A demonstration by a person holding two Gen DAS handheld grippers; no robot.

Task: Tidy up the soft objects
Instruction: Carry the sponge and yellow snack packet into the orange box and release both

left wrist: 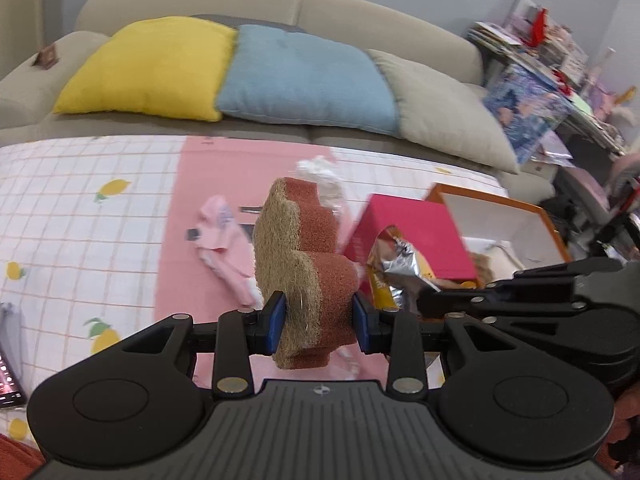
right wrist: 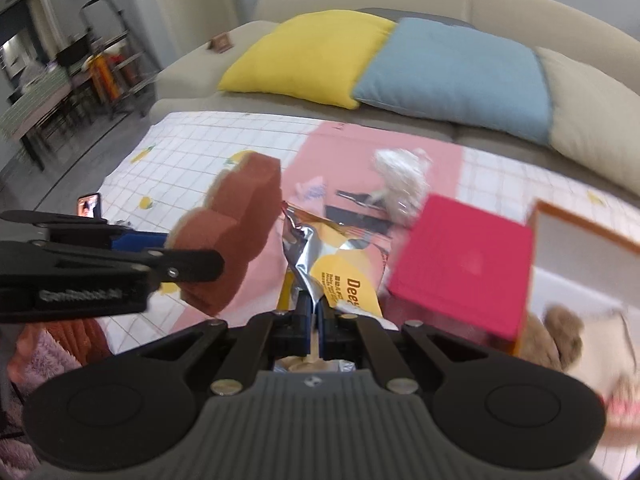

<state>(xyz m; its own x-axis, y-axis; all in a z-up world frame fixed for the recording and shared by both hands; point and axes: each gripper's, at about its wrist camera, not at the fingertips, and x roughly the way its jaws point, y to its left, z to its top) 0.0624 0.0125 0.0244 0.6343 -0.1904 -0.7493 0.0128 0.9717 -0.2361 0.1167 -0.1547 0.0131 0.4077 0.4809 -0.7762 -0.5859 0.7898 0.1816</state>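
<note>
Our left gripper (left wrist: 319,322) is clamped on the squishy, featherlight sponge (left wrist: 304,264) near its bottom edge, so it dents easily. Our right gripper (right wrist: 313,330) pinches the crinkly snack bag (right wrist: 340,268), which looks slippery.

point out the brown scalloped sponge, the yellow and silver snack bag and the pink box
brown scalloped sponge (left wrist: 316,280), left wrist view, on its reddish foam side
yellow and silver snack bag (right wrist: 344,276), right wrist view, on its yellow printed face
pink box (right wrist: 464,264), right wrist view, on its top face

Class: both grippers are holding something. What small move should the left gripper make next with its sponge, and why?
Probably carry the sponge right, toward the open white box. The left gripper already clamps it clear of the table, and a plush toy already lies in that box. The right gripper holds the foil bag.
</note>
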